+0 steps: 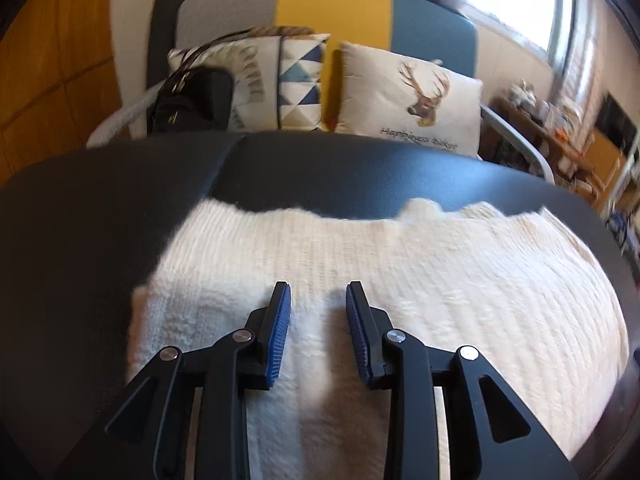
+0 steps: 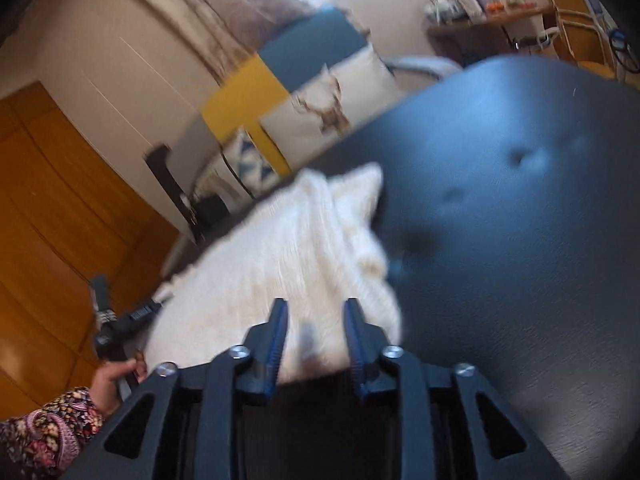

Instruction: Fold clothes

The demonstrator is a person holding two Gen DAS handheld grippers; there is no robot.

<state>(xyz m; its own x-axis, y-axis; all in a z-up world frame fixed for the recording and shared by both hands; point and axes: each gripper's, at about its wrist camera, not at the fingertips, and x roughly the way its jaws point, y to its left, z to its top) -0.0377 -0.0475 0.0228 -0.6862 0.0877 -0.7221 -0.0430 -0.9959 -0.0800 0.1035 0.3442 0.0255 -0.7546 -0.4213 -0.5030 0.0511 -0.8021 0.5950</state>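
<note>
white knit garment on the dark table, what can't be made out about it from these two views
- Near edge of the white knit garment: left wrist view, covered by the left gripper and cut by the frame bottom.
- Its type and sleeves: right wrist view, motion blur smears the cloth.
- Contact with the cloth: both grippers' jaws stand open, right gripper included; touching or hovering cannot be told.
- Its left side: right wrist view, only a blurred edge at the dark table.

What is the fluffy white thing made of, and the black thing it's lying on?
The white garment looks like a soft knit, maybe wool or fleecy yarn: it shows ribbed rows and fuzzy edges. The black surface under it looks like padded leather or a look-alike: smooth, slightly shiny, with dimples and a seam. Which exactly cannot be told by sight.
</note>
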